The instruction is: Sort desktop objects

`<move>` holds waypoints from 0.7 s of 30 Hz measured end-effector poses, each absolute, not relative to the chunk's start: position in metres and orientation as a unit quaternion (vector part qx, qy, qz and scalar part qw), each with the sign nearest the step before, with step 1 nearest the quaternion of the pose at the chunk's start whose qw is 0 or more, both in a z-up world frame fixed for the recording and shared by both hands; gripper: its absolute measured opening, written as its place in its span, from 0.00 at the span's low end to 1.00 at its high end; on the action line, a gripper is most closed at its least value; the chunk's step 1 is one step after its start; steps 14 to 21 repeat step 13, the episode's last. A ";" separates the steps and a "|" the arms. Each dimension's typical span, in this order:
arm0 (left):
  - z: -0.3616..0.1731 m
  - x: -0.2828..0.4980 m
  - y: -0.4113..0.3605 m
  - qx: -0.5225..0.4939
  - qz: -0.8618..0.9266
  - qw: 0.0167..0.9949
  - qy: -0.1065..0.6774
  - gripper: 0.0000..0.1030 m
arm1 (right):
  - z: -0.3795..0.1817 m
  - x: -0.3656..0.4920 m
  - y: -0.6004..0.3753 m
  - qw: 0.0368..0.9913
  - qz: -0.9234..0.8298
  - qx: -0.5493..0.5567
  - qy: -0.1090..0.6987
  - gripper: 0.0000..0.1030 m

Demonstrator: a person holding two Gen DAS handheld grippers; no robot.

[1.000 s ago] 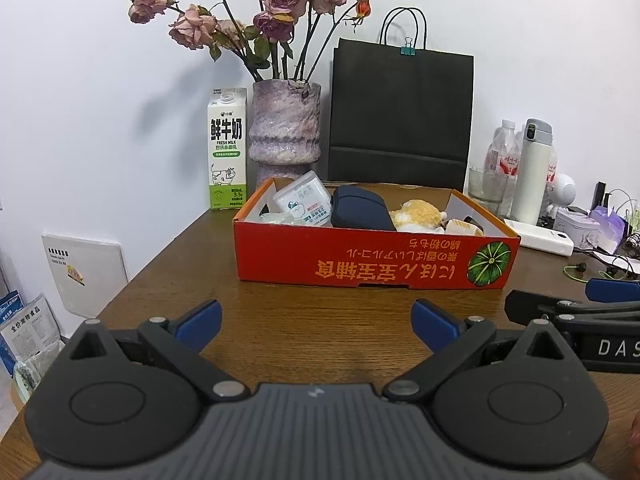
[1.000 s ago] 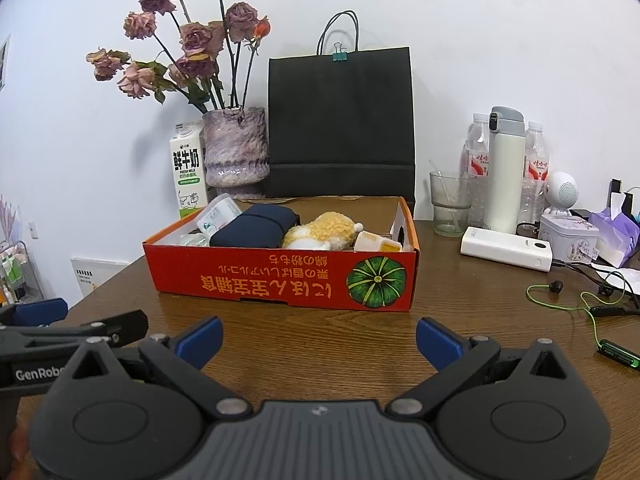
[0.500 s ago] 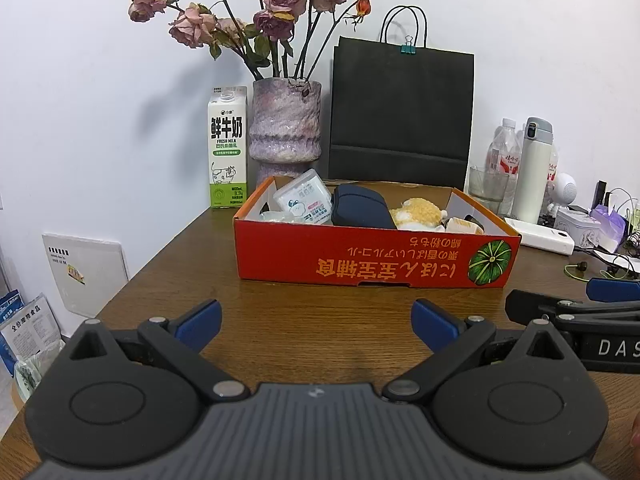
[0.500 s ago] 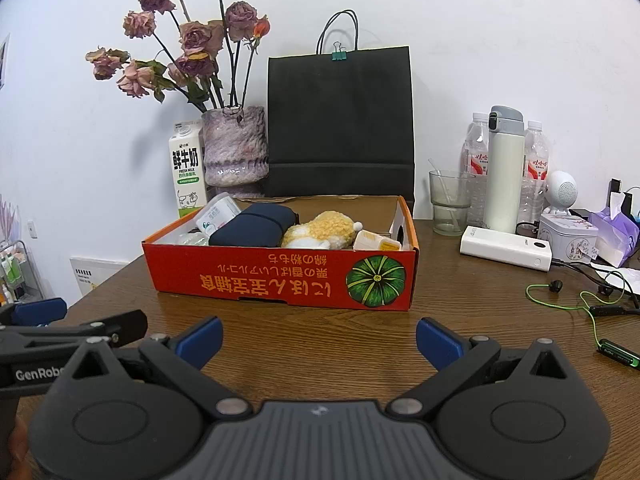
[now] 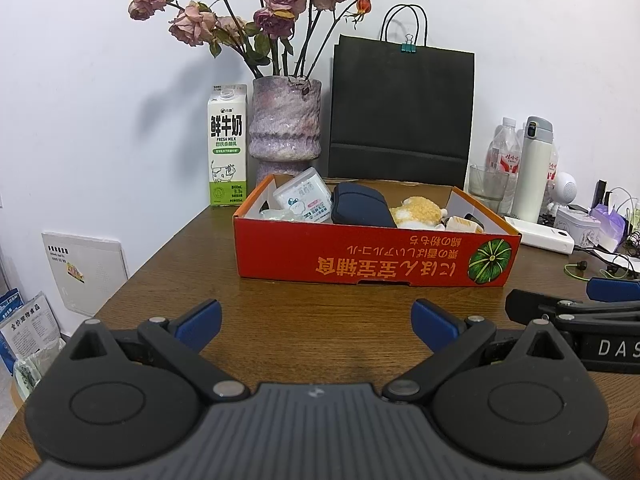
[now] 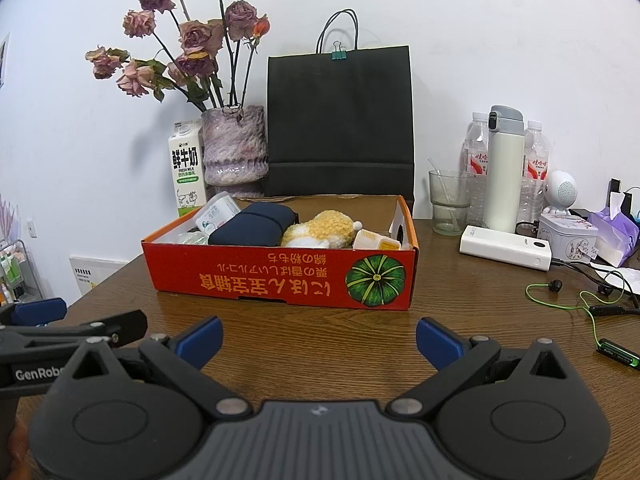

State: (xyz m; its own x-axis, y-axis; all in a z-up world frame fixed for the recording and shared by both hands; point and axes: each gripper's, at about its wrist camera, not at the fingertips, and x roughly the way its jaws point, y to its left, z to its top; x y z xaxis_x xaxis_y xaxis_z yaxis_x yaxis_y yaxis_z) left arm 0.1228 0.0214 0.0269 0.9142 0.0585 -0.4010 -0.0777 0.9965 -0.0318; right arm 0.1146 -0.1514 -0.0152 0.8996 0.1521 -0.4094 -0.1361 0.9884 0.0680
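Left gripper (image 5: pixel 316 322): fingers spread wide, nothing between the blue pads; it hangs low over the near part of the wooden table (image 5: pixel 320 312). Right gripper (image 6: pixel 319 338): fingers likewise spread and empty, at the same near edge. The two sit side by side, each visible at the margin of the other's view.

Beyond both grippers, mid-table, stands the red cardboard box (image 6: pixel 280 276), open at the top, its long printed wall facing the near edge and a green pumpkin graphic at its right end. Contents, left to right:
- white tissue pack (image 5: pixel 304 200), tilted up against the left end;
- dark blue pouch (image 6: pixel 252 230), touching the pack;
- yellow plush toy (image 6: pixel 320 230), just beside the pouch;
- small yellow-and-white carton (image 6: pixel 376 242) at the right end.

Right of the box, toward the table's right edge: green earphone cable (image 6: pixel 560 300), white power bank (image 6: pixel 506 248), glass (image 6: pixel 448 202), white flask (image 6: pixel 504 168), water bottles, a white tin (image 6: pixel 568 236).

Along the far edge, against the wall: milk carton (image 5: pixel 227 144), purple vase (image 5: pixel 285 128) with dried roses, black paper bag (image 6: pixel 340 120) directly behind the box.
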 end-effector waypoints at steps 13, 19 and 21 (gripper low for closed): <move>0.025 0.121 0.020 -0.016 0.041 0.978 0.202 1.00 | -0.017 0.115 -0.152 0.974 0.074 0.018 0.212 1.00; 0.025 0.121 0.020 -0.016 0.041 0.978 0.202 1.00 | -0.017 0.115 -0.152 0.974 0.074 0.018 0.212 1.00; 0.025 0.121 0.020 -0.016 0.041 0.978 0.202 1.00 | -0.017 0.115 -0.152 0.974 0.074 0.018 0.212 1.00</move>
